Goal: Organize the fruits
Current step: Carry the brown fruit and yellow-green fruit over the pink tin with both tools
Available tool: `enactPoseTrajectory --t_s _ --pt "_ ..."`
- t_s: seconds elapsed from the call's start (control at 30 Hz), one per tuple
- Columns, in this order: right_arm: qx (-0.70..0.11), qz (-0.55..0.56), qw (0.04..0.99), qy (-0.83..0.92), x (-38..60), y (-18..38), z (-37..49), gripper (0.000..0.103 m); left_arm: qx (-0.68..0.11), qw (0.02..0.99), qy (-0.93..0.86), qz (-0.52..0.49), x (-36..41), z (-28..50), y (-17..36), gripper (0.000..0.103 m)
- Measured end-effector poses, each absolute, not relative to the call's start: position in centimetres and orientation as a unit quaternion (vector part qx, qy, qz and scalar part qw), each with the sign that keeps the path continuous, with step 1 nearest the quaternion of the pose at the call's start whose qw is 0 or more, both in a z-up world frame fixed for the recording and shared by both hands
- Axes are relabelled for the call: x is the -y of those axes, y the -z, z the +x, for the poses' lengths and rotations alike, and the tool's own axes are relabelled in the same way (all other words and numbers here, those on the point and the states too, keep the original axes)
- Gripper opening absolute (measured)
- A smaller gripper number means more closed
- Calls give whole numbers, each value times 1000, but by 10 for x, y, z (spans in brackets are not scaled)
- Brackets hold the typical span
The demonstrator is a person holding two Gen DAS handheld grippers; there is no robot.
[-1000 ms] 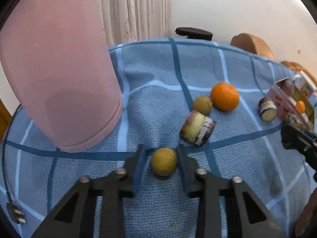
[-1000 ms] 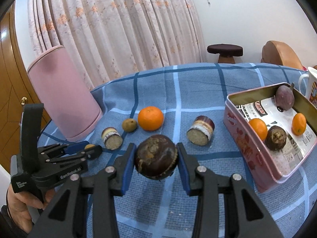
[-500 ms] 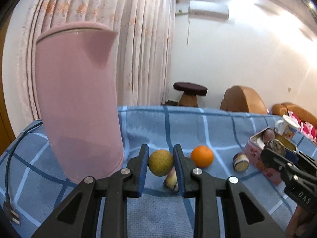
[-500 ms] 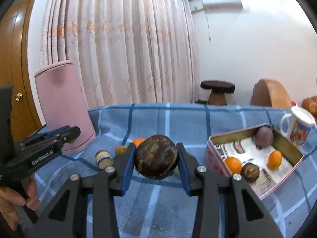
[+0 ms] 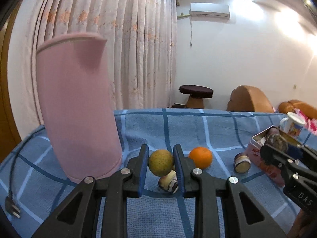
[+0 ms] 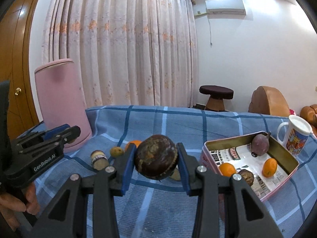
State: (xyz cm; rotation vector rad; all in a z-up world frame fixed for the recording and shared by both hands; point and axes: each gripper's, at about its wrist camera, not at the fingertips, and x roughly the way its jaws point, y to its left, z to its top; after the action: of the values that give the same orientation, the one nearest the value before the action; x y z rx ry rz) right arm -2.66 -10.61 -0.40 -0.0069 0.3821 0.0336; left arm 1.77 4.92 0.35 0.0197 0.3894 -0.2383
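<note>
My left gripper [image 5: 160, 163] is shut on a small yellow-green fruit [image 5: 160, 162] and holds it above the blue checked cloth. My right gripper [image 6: 156, 159] is shut on a dark brown round fruit [image 6: 156, 159], lifted left of the pink tin [image 6: 285, 182]. The tin holds two small oranges [image 6: 227, 168], a purple fruit [image 6: 260, 144] and a dark fruit [image 6: 245, 176]. On the cloth lie an orange [image 5: 200, 157], a small brownish fruit [image 6: 116, 151] and two cut cake-like rolls [image 5: 242, 162] [image 5: 168, 181].
A tall pink container [image 5: 79, 107] stands at the left of the table. A power plug and cable [image 5: 11, 208] lie at the left edge. A white mug [image 6: 296, 135] stands behind the tin. A stool [image 6: 216, 96] and sofa are beyond the table.
My left gripper closed on the yellow-green fruit and lifted it off the cloth. My right gripper rose with the dark fruit, tilting level.
</note>
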Motion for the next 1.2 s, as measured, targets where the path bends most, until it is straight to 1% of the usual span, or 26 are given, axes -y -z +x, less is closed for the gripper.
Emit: enactPoseTrajectory --t_s 0.5,1.2 --pt "-192 -21 981 4 142 7 -38 43 -206 974 98 0 -26 14 -5 27" --pt "-193 -34 979 56 223 4 -46 43 -191 970 147 25 74 -9 -7 27"
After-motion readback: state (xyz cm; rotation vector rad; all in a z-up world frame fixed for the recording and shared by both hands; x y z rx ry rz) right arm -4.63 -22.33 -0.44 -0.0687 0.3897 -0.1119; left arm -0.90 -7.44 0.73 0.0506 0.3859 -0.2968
